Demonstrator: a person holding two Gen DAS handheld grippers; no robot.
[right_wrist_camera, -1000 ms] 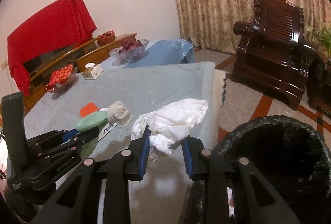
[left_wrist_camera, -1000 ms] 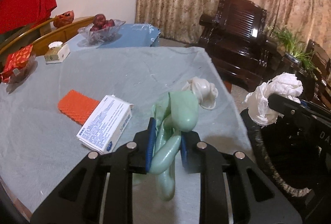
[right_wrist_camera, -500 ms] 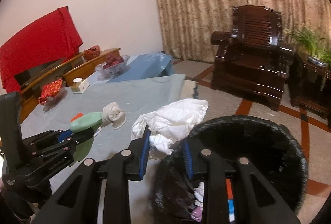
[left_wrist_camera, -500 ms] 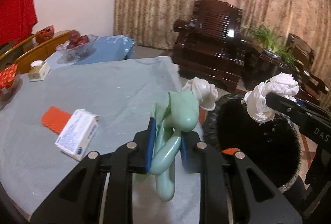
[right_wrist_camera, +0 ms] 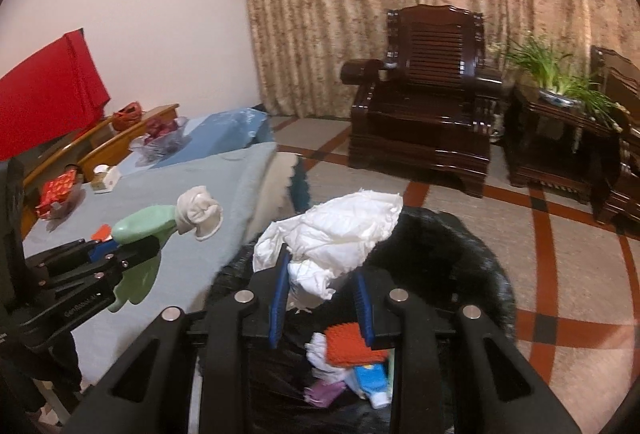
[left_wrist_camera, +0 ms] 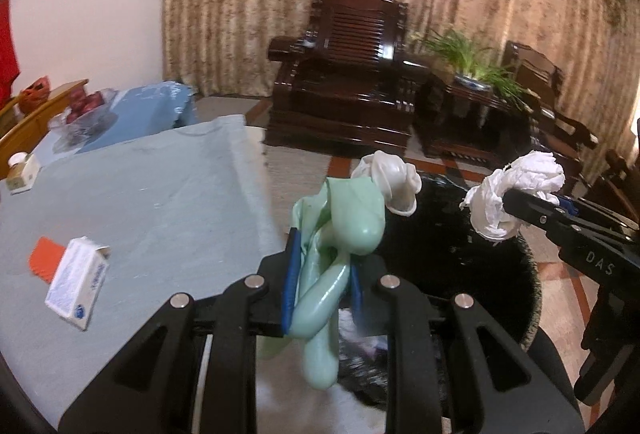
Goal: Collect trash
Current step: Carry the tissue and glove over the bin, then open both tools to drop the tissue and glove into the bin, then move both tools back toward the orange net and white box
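Two tools loaded above black bin: left tool clamps limp green rubber glove mid-body; right tool pinches light, crushable tissue wad.

The worktop is covered by a pale blue-grey cloth that reaches its edge. On it lie a white printed carton, tilted, and an orange textured pad touching the carton's far side. Toward the far end sit a small tissue box, a clear bowl of dark red fruit on a blue plastic sheet, and a red packet in a clear dish.
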